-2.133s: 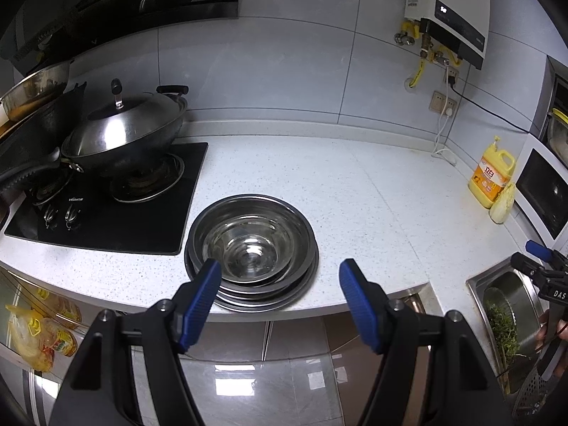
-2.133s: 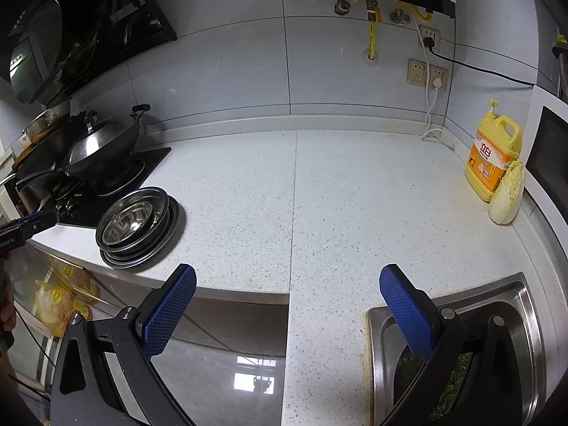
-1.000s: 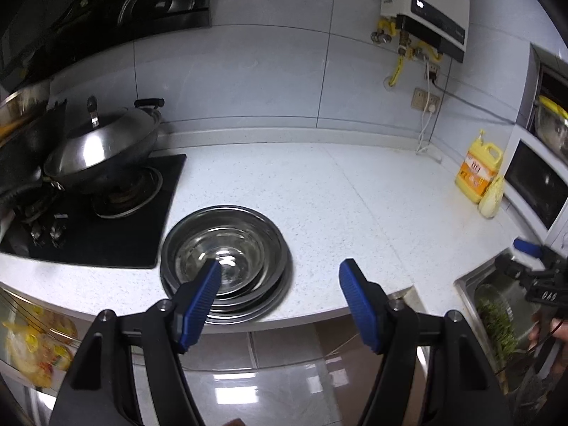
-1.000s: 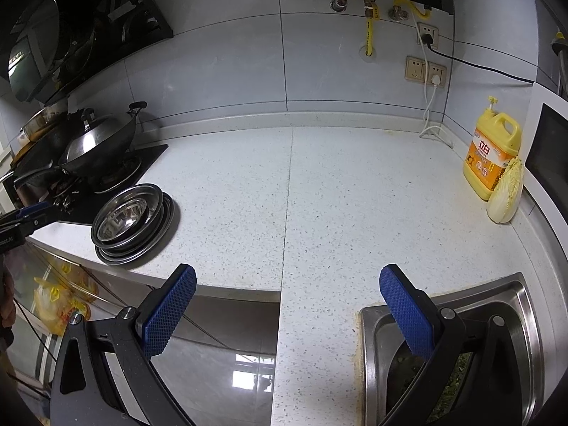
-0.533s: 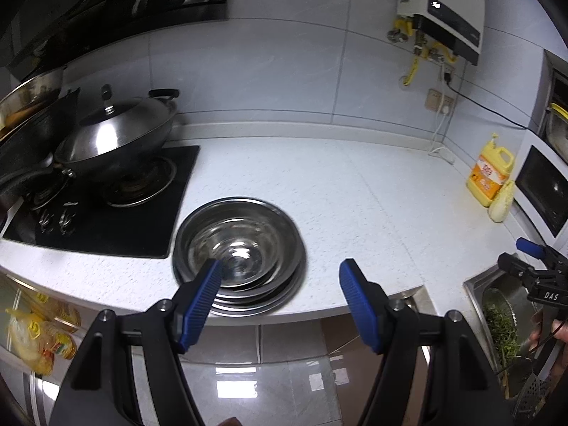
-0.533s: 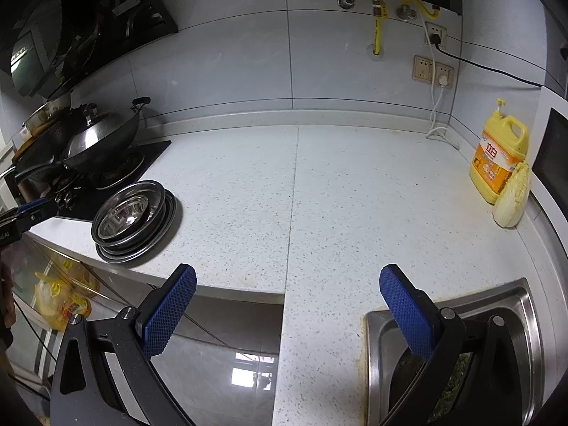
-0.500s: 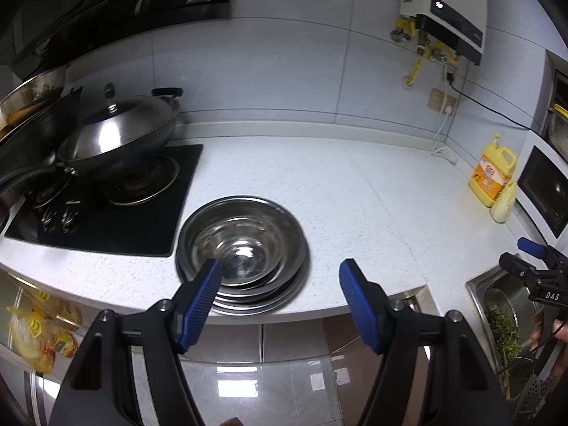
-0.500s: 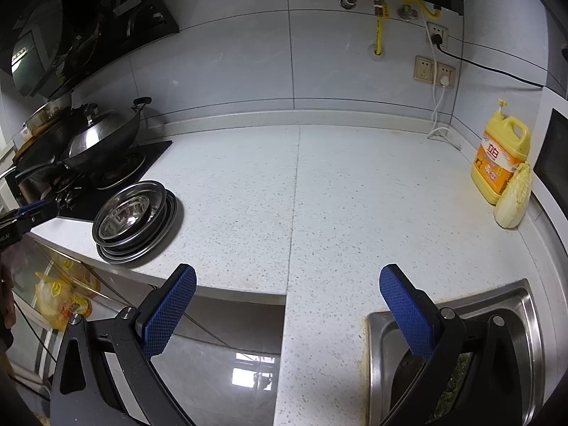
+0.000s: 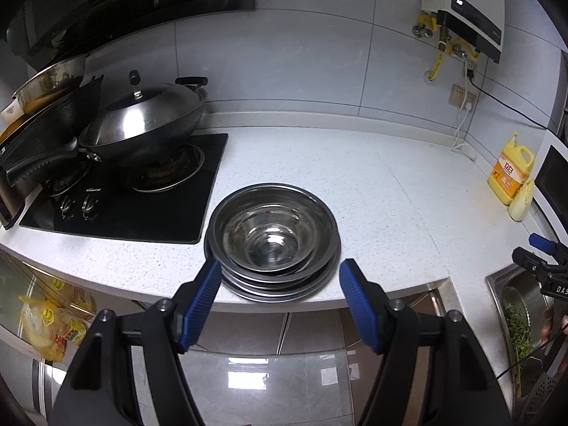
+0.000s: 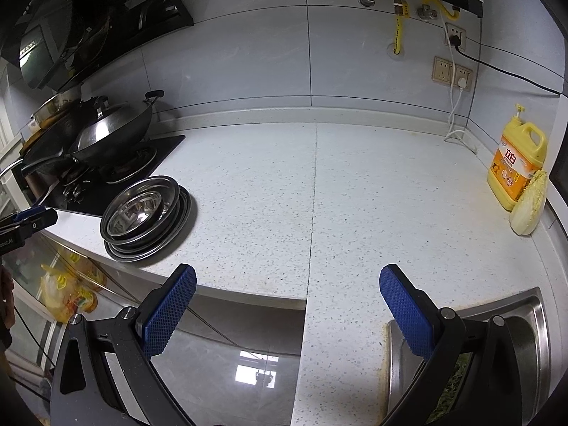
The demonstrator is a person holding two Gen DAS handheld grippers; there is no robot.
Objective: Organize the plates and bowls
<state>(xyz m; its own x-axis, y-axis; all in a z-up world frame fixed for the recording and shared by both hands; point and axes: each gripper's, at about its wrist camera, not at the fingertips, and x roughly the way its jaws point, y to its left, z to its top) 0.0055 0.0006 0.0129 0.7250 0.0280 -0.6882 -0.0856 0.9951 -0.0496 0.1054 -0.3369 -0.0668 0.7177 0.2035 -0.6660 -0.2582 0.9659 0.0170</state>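
Stack (image 9: 272, 238) now centred btwn jaws, closer

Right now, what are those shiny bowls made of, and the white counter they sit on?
The bowls look like polished metal, probably stainless steel: they are silvery and mirror the light. The plates stacked under them look the same. The counter looks like smooth white stone or a man-made stone, with tiny dark specks; I can't tell which.

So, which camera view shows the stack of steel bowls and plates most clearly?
The left wrist view. The stack of steel bowls and plates sits centred just ahead of the open left gripper, so the nested rims and the inside of the top bowl show. The right wrist view shows it small, at the left, from the side.
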